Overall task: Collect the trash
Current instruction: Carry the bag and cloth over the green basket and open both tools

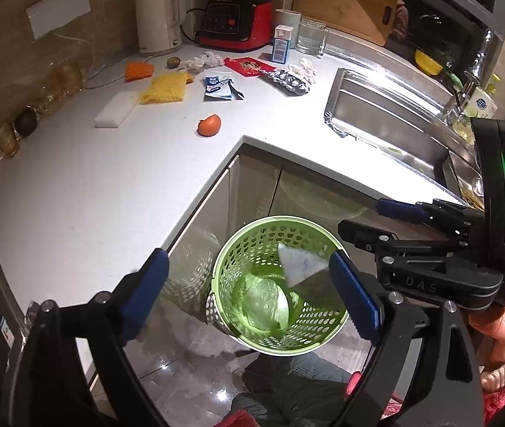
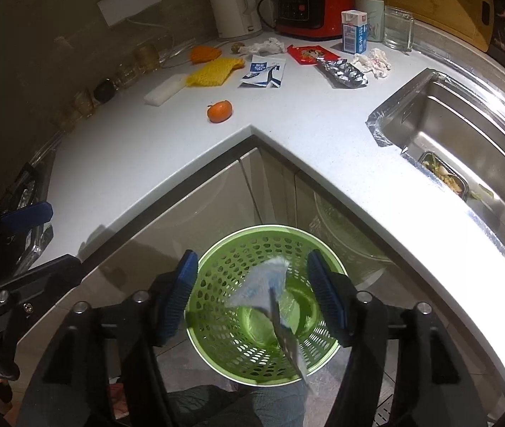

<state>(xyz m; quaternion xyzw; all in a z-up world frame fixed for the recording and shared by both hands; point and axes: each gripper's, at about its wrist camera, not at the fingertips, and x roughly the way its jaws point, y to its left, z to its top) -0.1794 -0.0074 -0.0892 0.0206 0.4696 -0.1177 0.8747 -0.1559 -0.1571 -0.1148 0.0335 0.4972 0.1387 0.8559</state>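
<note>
Both hand-held grippers hang over the green bin point(image 2: 266, 306) on the floor. The right hand-held gripper point(image 2: 252, 299) is spread, a pale wrapper point(image 2: 263, 284) loose between its pads. The left hand-held gripper point(image 1: 249, 295) is spread and empty. Beyond, on the worktop point(image 1: 110, 178), lie an orange point(image 1: 209, 125), packets point(image 1: 221, 87) and crumpled tissues point(image 1: 302, 70).

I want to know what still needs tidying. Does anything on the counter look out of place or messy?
Yes. Litter lies scattered along the back of the counter: crumpled tissues, a torn blue packet, a red wrapper and crushed foil. A food tray sits in the sink.
</note>
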